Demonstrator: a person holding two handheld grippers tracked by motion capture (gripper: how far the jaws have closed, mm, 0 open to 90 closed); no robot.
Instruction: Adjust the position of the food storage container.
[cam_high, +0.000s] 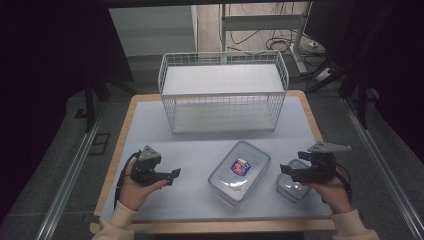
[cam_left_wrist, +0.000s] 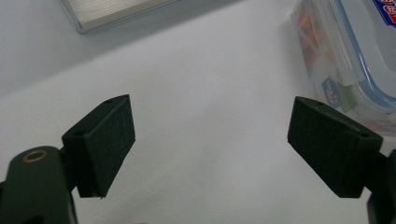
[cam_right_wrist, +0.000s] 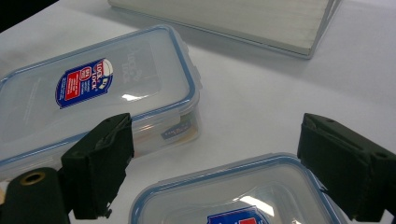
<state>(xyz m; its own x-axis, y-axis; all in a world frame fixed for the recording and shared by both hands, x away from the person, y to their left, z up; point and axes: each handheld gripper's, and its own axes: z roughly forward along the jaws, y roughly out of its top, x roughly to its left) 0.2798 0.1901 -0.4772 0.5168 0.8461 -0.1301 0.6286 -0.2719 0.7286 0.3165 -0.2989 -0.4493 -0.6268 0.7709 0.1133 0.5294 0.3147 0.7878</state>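
**Ana:** Two clear plastic lock-lid containers sat on the pale blue table mat (cam_high: 150, 125), didn't they? Where exactly?

**Ben:** The large rectangular clear container with the blue seal and red-and-blue label (cam_high: 239, 172) lay near the middle of the mat's front half. The small clear container with the same blue seal (cam_high: 291, 188) sat at its three o'clock, a little nearer the person, close by but apart.

**Ana:** And the grippers?

**Ben:** The right gripper (cam_high: 288, 171) hovered just over the small container, its jaws spread wide and holding nothing; in the right gripper view the lid (cam_right_wrist: 238, 193) lay between and below them. The left gripper (cam_high: 174, 174) waited at the large container's nine o'clock, jaws equally wide and empty, pointing toward it over bare mat.

**Ana:** So which step was that?

**Ben:** It looked like the approach, before any grasp. The next move probably called for the right gripper to drop and close across the small container's sides.

**Ana:** Anything else around?

**Ben:** A white wire basket with a pale flat floor (cam_high: 223, 92) stood at twelve o'clock, well apart from both containers, likely the destination. Nothing blocked the way; the large container's nearness was the only squeeze for the right gripper's inner jaw.
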